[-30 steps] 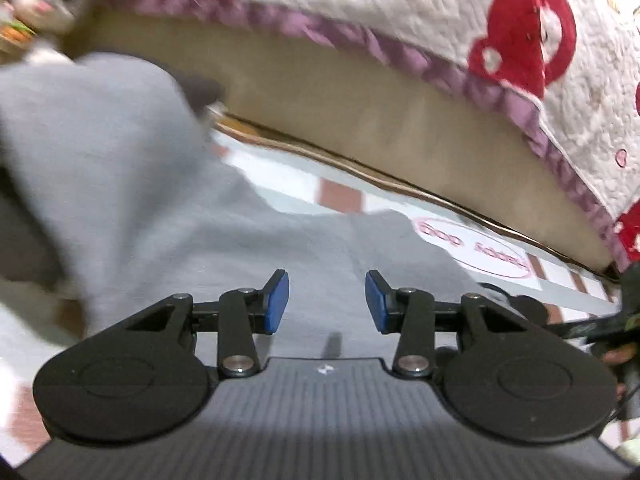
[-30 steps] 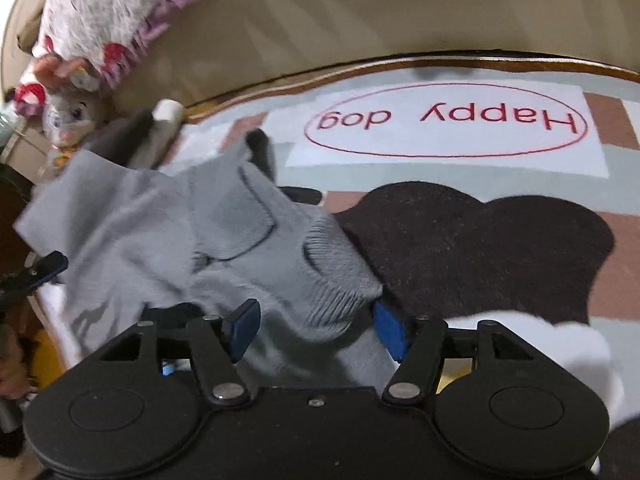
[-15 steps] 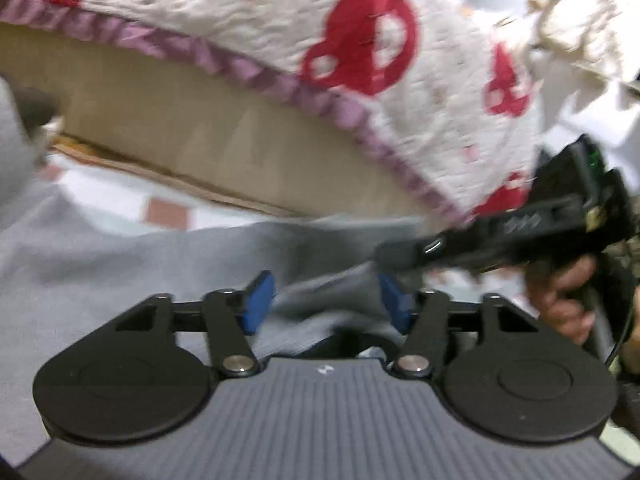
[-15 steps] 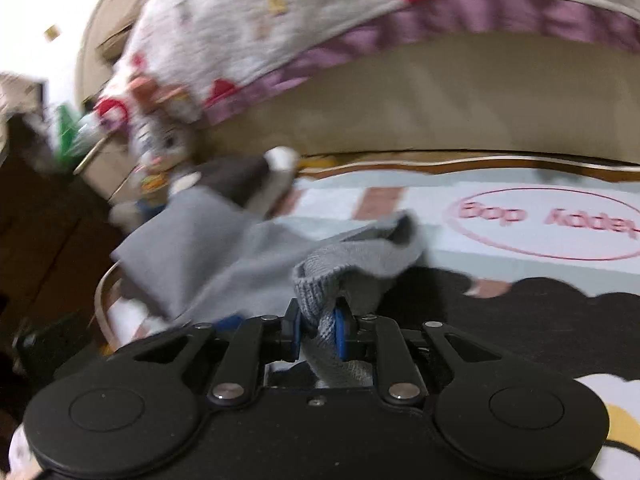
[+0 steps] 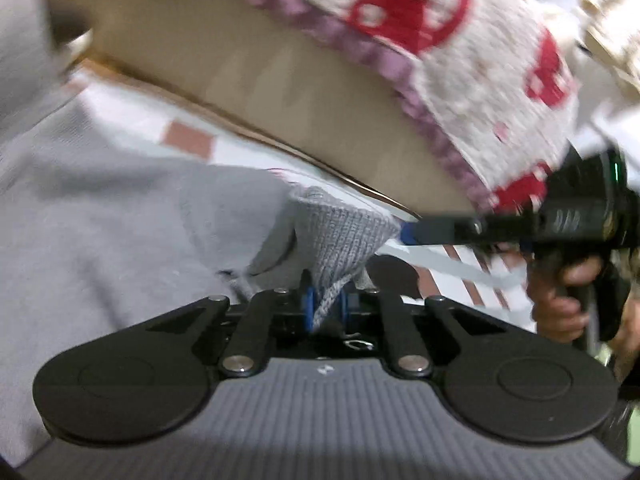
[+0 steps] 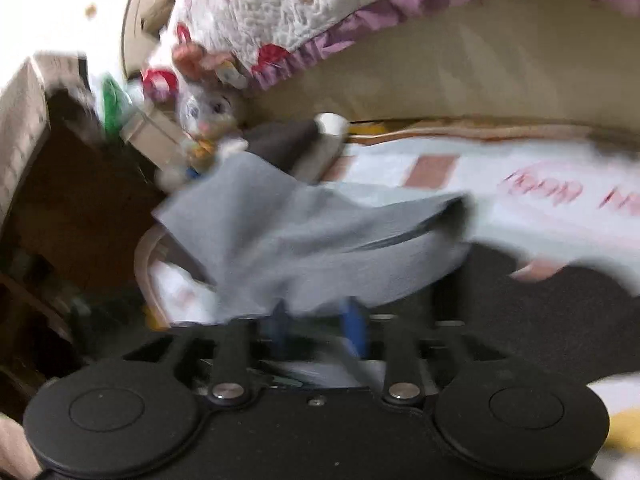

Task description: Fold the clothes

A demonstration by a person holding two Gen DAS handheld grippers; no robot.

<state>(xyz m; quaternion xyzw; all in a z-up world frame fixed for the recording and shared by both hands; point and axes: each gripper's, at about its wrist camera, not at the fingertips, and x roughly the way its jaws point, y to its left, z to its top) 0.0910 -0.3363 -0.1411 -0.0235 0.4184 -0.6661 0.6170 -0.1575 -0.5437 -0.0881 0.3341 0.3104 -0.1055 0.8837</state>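
A grey sweater (image 5: 120, 220) hangs lifted over a patterned rug; in the right wrist view the grey sweater (image 6: 300, 240) drapes across the middle. Its ribbed cuff (image 5: 340, 236) runs down between the blue pads of my left gripper (image 5: 326, 306), whose jaws are closing and press on the knit. My right gripper (image 6: 316, 322) has its jaws opening; the blue pads stand apart with grey cloth lying loose over them, blurred. In the left wrist view the right gripper (image 5: 412, 234) comes in from the right, its blue tip at the cuff's edge.
A bed with a white, red-patterned quilt (image 5: 460, 40) and beige side (image 5: 300, 92) runs along the back. The rug (image 6: 540, 192) bears red lettering and a dark patch (image 6: 560, 312). A plush toy (image 6: 208, 112) and boxes stand left. A hand (image 5: 560, 300) holds the right gripper.
The left gripper, open before, has shut on the ribbed cuff. The right gripper, pinching that cuff half a second ago, has let go with jaws apart, after lifting the sweater off the rug.
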